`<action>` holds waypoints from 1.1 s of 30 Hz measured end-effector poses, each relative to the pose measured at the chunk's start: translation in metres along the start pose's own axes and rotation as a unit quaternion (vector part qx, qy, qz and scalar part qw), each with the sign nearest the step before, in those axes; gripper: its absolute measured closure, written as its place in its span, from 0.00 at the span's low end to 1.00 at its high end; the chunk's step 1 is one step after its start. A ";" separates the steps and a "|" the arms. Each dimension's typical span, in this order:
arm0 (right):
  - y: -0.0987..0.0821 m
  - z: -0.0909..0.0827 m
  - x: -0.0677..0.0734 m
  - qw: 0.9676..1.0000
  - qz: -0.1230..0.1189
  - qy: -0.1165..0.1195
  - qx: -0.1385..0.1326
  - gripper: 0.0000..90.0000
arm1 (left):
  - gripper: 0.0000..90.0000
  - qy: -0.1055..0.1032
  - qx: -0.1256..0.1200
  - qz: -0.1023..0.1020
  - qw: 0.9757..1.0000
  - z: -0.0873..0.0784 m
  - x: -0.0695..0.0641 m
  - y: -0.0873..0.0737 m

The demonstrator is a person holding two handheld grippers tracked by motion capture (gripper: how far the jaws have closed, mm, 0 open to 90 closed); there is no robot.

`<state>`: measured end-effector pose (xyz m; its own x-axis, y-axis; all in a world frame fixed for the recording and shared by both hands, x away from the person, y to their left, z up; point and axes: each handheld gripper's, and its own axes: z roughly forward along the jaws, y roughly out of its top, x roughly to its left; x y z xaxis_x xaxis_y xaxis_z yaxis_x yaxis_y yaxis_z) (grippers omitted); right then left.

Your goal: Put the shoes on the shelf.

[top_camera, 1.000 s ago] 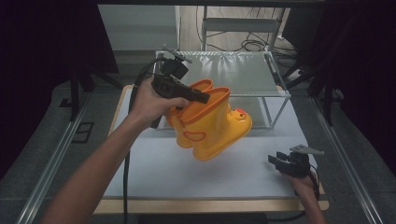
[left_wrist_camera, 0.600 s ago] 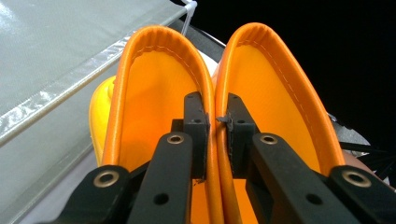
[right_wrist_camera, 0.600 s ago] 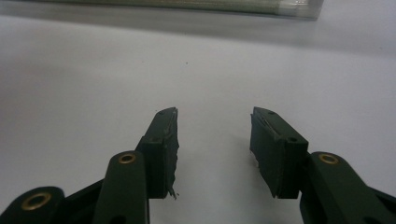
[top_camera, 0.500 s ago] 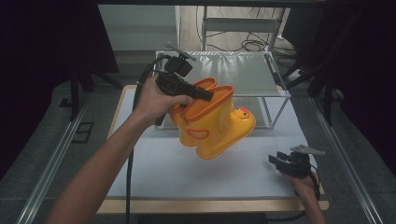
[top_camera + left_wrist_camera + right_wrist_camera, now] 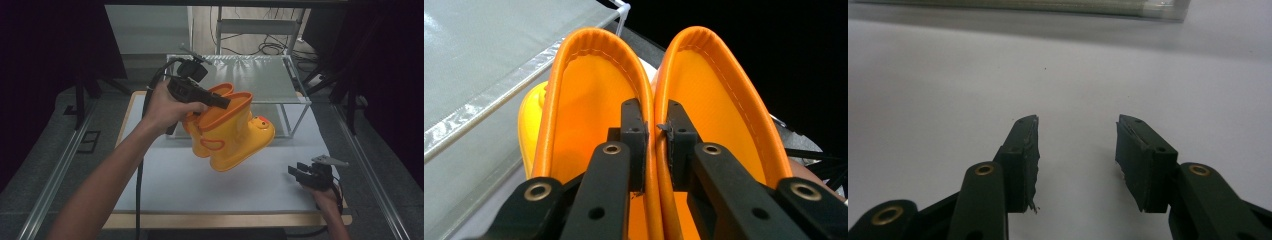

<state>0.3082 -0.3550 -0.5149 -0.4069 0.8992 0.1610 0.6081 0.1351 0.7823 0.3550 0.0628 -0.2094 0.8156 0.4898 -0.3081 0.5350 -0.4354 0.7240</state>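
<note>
Since the earlier frames, the pair of yellow boots (image 5: 232,127) has risen a little and drifted toward the wire rack (image 5: 250,75), while the right tool has kept its place.

High view: the left tool (image 5: 222,103) grips the boots by their two touching orange collars and holds them tilted in the air above the white surface (image 5: 165,175), in front of the rack. A duck face shows on the toe of the nearer boot. The right tool (image 5: 295,174) sits low at the near right corner of the surface, well apart from the boots.

Left gripper view: the left tool's jaws reach one into each boot and pinch the two adjoining collar walls together between them.

Right gripper view: the right tool (image 5: 1075,150) is open, with nothing but bare white surface between its jaws.
</note>
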 end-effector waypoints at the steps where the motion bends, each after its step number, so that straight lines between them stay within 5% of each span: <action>1: 0.000 0.000 0.000 1.000 0.000 0.000 0.000 0.57 | 0.91 0.000 -0.003 0.000 1.000 -0.001 -0.001 0.000; 17: -0.001 -0.001 0.001 1.000 0.000 0.002 -0.001 0.58 | 0.91 -0.004 -0.038 -0.009 0.999 -0.028 -0.003 0.041; 33: 0.000 -0.003 0.001 1.000 -0.002 0.003 -0.006 0.58 | 0.91 0.060 -0.045 -0.054 0.996 -0.020 0.032 0.107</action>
<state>0.3059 -0.3551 -0.5129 -0.4138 0.8961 0.1606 0.5974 0.1342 0.7906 0.4338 0.0470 -0.1289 0.7191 0.6189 -0.3160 0.5926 -0.3087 0.7440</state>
